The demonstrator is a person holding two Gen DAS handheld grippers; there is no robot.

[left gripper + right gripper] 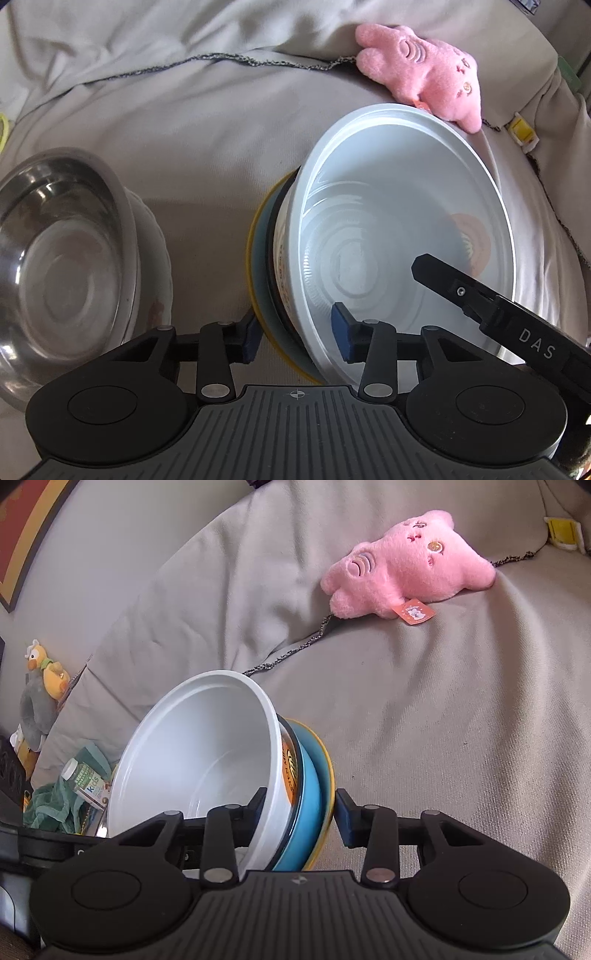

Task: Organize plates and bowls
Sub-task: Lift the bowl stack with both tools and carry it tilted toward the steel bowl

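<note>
A white bowl (406, 229) sits nested on a blue plate (264, 266) and a yellow plate (253, 258), the stack tilted on edge over a beige cloth. My left gripper (295, 338) is shut on the stack's near rim, one pad inside the bowl, one outside the plates. My right gripper (299, 819) is shut on the same stack: the white bowl (195, 753), blue plate (308, 797) and yellow plate (328, 775). Its finger (461, 288) shows inside the bowl in the left wrist view. A steel bowl (59, 258) stands at the left.
A pink plush toy (406, 565) lies on the cloth beyond the stack and also shows in the left wrist view (424, 70). A bottle (83, 781), green cloth (55, 805) and a yellow-grey toy (40, 686) lie at the left.
</note>
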